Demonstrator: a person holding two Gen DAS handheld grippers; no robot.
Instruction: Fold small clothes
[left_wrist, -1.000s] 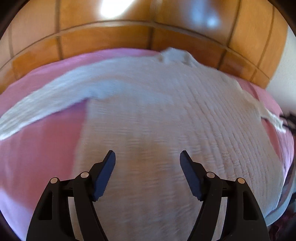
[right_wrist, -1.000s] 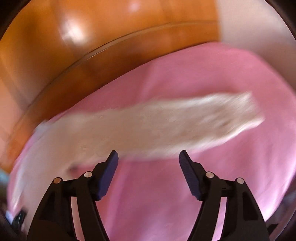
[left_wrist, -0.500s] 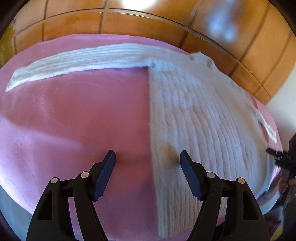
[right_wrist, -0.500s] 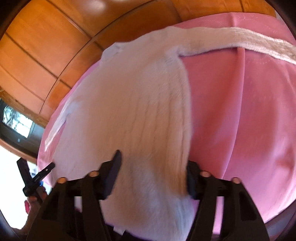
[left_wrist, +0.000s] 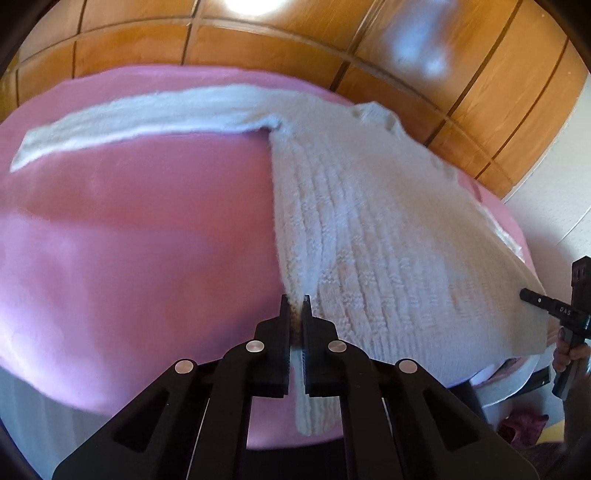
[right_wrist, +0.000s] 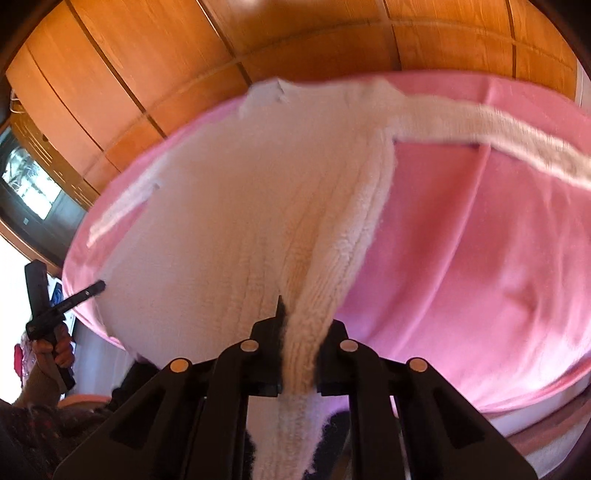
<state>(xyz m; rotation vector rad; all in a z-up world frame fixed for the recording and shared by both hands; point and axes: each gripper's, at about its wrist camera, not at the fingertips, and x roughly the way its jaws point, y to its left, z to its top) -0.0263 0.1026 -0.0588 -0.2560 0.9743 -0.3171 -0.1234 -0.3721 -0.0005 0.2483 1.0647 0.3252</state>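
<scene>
White knitted sweater (left_wrist: 388, 229) spread flat on pink bed (left_wrist: 129, 240), bare cover left open at both sides, near hem corners clamped by left hand-held gripper (left_wrist: 294, 306) and right hand-held gripper (right_wrist: 295, 325), both pinched tight.

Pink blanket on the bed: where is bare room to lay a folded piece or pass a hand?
Free: the pink blanket below the outstretched sleeve and beside the white knitted sweater body's edge; likewise the other side under the other sleeve. Crowded: the middle, covered by the sweater, and its near hem, pinched by the left gripper and right gripper.
</scene>
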